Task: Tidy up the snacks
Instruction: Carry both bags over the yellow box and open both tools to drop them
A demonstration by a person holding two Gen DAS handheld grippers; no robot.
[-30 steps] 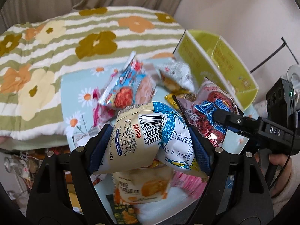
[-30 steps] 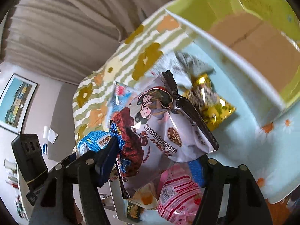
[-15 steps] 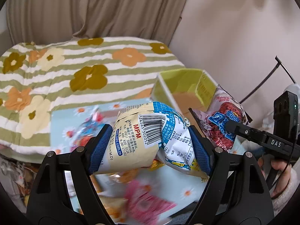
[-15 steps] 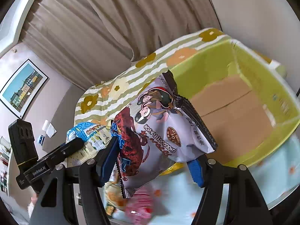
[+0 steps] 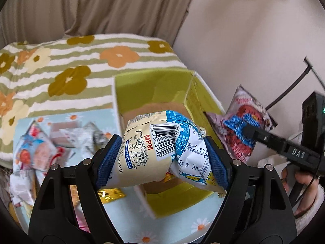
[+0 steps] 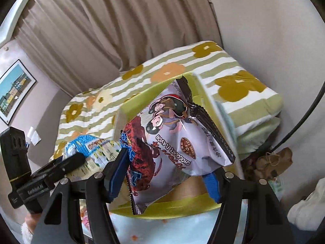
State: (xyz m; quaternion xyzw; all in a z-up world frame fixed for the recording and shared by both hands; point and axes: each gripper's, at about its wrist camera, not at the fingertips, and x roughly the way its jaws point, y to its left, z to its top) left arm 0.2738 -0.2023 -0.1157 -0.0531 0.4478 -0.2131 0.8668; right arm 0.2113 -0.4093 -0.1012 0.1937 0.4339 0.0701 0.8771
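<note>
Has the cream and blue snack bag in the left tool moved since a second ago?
Yes. The cream and blue snack bag, clamped in the left tool, has travelled from above the snack pile to above the open green box.

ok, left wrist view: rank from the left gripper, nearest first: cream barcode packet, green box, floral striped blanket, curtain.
1. cream barcode packet: clamped between the left gripper pads.
2. green box: open, just beyond and under the packet.
3. floral striped blanket: behind the box, spreading left.
4. curtain: at the back, above the blanket.
</note>
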